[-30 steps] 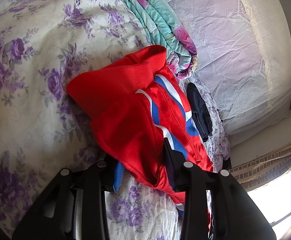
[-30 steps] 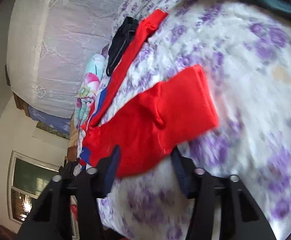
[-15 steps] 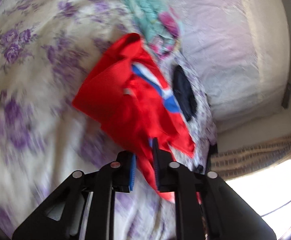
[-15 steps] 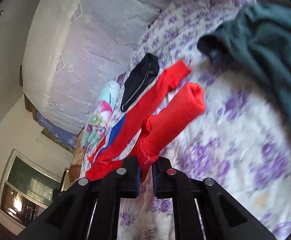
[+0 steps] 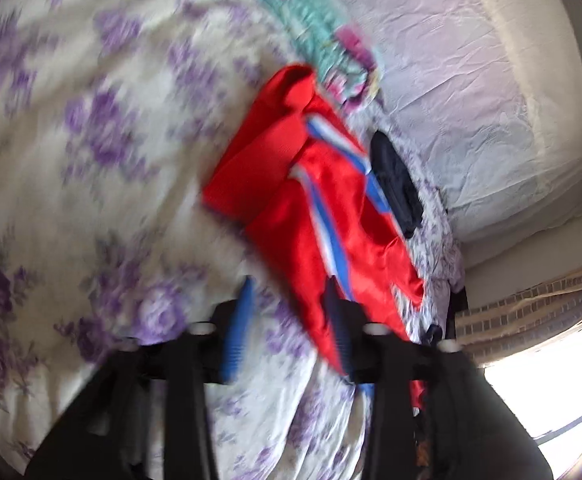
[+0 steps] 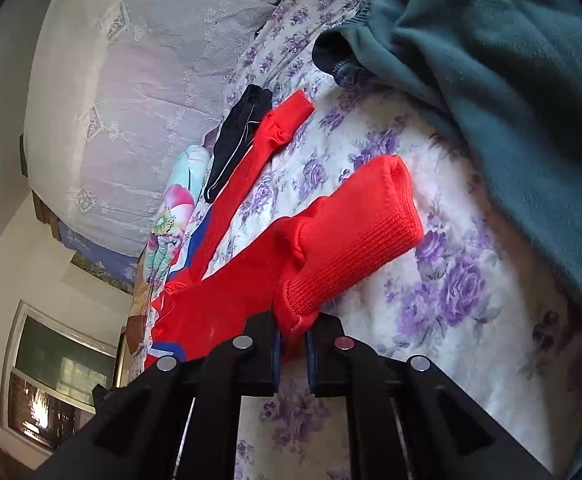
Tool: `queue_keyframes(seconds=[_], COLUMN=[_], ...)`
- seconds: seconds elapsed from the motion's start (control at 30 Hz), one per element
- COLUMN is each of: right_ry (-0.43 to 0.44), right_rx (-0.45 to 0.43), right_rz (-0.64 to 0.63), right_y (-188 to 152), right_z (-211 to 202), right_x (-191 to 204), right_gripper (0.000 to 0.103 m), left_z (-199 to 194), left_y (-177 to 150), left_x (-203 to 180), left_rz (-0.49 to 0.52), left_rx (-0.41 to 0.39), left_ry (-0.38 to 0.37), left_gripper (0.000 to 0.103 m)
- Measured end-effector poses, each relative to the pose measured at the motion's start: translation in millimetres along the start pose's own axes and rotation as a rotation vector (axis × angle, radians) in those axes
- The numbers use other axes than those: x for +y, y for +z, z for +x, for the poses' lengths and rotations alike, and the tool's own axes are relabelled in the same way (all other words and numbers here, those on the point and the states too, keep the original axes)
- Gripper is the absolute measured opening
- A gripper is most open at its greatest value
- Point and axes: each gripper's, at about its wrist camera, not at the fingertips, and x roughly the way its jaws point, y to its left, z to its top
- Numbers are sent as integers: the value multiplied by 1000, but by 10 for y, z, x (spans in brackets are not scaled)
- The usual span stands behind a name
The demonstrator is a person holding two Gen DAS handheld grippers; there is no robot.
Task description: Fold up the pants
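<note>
Red pants (image 5: 315, 200) with blue and white side stripes lie on a purple-flowered bedsheet (image 5: 91, 160). In the blurred left wrist view my left gripper (image 5: 287, 312) is open; its fingers stand apart at the near edge of the red cloth, holding nothing. In the right wrist view my right gripper (image 6: 291, 344) is shut on the red pants (image 6: 331, 248) near a ribbed cuff (image 6: 363, 236), which is lifted off the sheet. The other leg (image 6: 263, 148) stretches away flat toward its own cuff.
A black garment (image 6: 239, 140) lies beside the far leg. A dark green fleece garment (image 6: 511, 80) is piled at right. A folded floral blanket (image 5: 319, 28) and a pale lace bedcover (image 5: 471, 100) lie beyond. A bright window (image 5: 551, 392) is at lower right.
My left gripper was shut on the pants half a second ago and has opened and let go. My right gripper closed on the cuffed leg, lifted it, and still holds it.
</note>
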Motion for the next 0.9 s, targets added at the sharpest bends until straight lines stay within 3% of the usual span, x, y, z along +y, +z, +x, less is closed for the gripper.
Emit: queue_keyframes(seconds=[0.1,0.2,0.27,0.33,0.53,0.73,0.8,0.87,0.9], right_ry=[3,3,7,6,11,12,12,12,13], right_rx=[1,-1,0,0,0,-6,-6,-9,-12], right_rz=[11,9,9,10,7,8,10,6,4], right_y=[-33,-31,-38,-39,-41,-49,-44,-42,-39], right_z=[7,-6,-8,-15,-7,-17,-18,-26,-33], right_x=[-64,-76,-84,-84,-79,-69,-65,-48,-35], right_gripper=[11,11,11,11,11,11,11,11,10], left_z=[10,182,294,344,182,365,411,394,364], left_y=[45,153,198,181,30,160,205,212,209], left_x=[-110,-105,-24,68,178,235,217,223,224], left_rz=[2,-26,-63,-95,-136,-193,-188,-191,-190], left_rx=[-28,-14,7,21,3,-30,-29,-27,-33], left_ry=[-23,44,49,54,21,-41,-51,-54,-55], left_gripper=[45,45,36,33,33,32,30,13,12])
